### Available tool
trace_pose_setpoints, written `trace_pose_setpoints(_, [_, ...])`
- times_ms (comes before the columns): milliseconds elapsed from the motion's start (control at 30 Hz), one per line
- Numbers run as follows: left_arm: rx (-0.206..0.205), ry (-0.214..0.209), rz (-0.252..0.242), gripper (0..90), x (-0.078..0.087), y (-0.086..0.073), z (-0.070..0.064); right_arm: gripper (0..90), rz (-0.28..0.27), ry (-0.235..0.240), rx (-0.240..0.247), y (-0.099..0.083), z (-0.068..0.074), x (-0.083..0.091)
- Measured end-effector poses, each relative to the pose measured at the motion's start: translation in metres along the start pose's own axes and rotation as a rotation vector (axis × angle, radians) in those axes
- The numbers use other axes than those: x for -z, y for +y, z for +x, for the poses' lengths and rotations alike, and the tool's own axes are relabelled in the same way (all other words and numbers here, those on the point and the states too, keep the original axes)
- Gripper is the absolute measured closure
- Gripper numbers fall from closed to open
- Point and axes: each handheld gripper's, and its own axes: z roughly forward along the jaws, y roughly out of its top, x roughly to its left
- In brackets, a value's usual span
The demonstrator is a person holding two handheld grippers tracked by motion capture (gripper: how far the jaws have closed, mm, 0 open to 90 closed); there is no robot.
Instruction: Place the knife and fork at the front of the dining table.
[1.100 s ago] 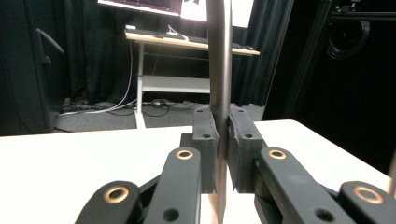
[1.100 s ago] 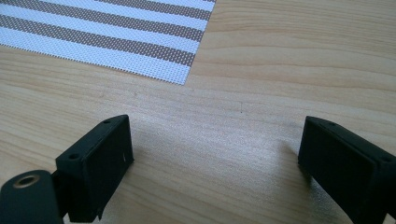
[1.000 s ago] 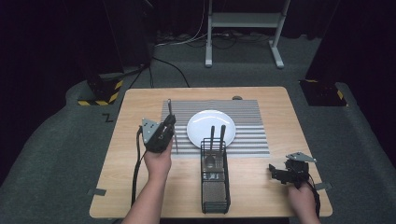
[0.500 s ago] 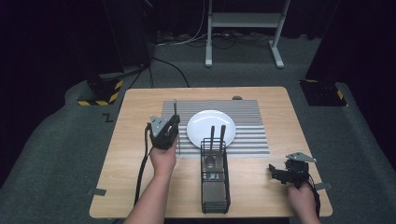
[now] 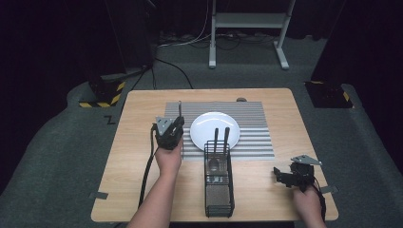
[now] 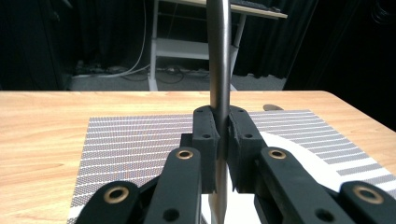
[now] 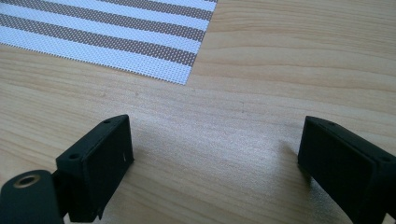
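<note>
My left gripper [image 5: 176, 123] hovers over the left edge of the striped placemat [image 5: 252, 116], just left of the white plate [image 5: 209, 126]. It is shut on a slim metal utensil [image 5: 179, 109] whose handle points away from me. In the left gripper view the jaws of this gripper [image 6: 223, 140] clamp the utensil [image 6: 218, 56] upright, with the placemat [image 6: 135, 140] and the plate [image 6: 299, 161] beneath. My right gripper [image 5: 285, 178] rests low at the table's front right, open with nothing between its fingers. In its own view this gripper [image 7: 215, 140] spans bare wood.
A black wire caddy [image 5: 218, 199] stands at the front centre, holding two dark-handled utensils [image 5: 221, 137] that lean toward the plate. A small dark object [image 5: 241, 99] lies at the placemat's far edge. The placemat's corner [image 7: 177, 70] lies ahead of the right gripper.
My left gripper has carried the utensil forward and to the right, toward the plate, and the handle has swung to point straight away. The right gripper has stayed put.
</note>
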Motion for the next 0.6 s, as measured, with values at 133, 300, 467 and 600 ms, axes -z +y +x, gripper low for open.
trace_pose_setpoints(133, [0.034, 0.01, 0.02, 82.6, -0.015, -0.001, 0.004, 9.8, 0.0, 0.0, 0.0, 0.0, 0.0, 0.0])
trace_pose_setpoints(300, [0.073, 0.025, 0.034, 82.8, -0.028, -0.005, 0.009, 9.8, 0.0, 0.001, 0.0, 0.0, 0.0, 0.0])
trace_pose_setpoints(467, [0.099, 0.037, 0.059, 82.8, -0.038, -0.006, 0.013, 9.7, 0.001, 0.001, 0.001, 0.0, 0.0, 0.0])
trace_pose_setpoints(600, [0.104, 0.047, 0.07, 82.8, -0.046, -0.008, 0.014, 9.8, 0.001, 0.0, 0.002, 0.0, 0.0, 0.0])
